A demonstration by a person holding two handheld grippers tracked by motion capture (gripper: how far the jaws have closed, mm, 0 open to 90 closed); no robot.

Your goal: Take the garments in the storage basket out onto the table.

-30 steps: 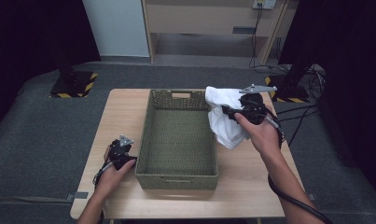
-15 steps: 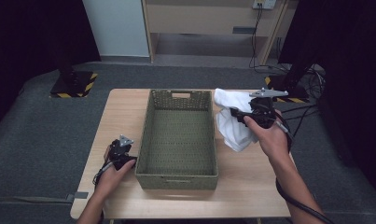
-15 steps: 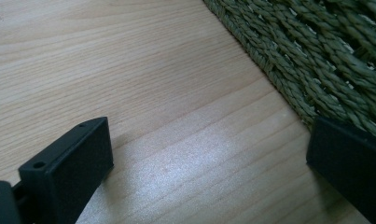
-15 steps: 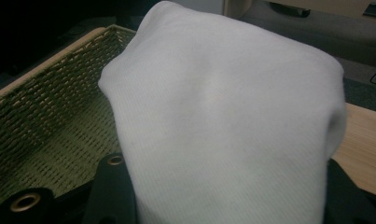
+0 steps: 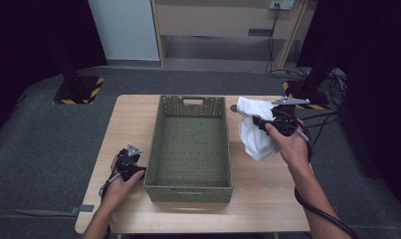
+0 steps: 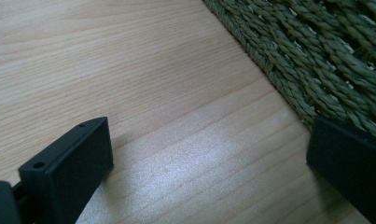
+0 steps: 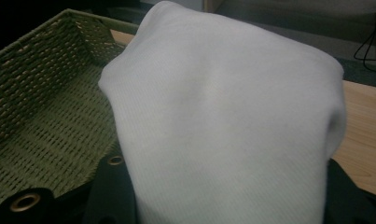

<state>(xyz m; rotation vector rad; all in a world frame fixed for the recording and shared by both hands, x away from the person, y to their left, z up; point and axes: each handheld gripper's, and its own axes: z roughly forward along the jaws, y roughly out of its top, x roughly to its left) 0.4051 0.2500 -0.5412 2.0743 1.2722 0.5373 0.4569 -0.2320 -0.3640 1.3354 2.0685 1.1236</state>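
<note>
A white cloth (image 5: 254,133) hangs bunched over the table to the right of the green woven basket (image 5: 188,188). My right gripper (image 5: 259,122) is shut on it, above the table beside the basket's right wall. In the right gripper view the cloth (image 7: 223,116) bulges between the black jaws of my right gripper (image 7: 227,198), with the basket (image 7: 31,60) to its left. My left gripper (image 5: 130,160) rests on the table against the basket's left wall. The left gripper (image 6: 206,140) stands open over bare wood, the basket wall (image 6: 325,56) beside one jaw.
The wooden table (image 5: 133,119) has bare room left of the basket and along its front edge. Beyond it are grey carpet, a wooden cabinet (image 5: 223,20), two black stand bases with hazard tape (image 5: 78,92), and cables (image 5: 327,119) at the right.
My right gripper has carried the white cloth to the right, off the basket's right rim, and a little lower. The left hand has stayed in place.
</note>
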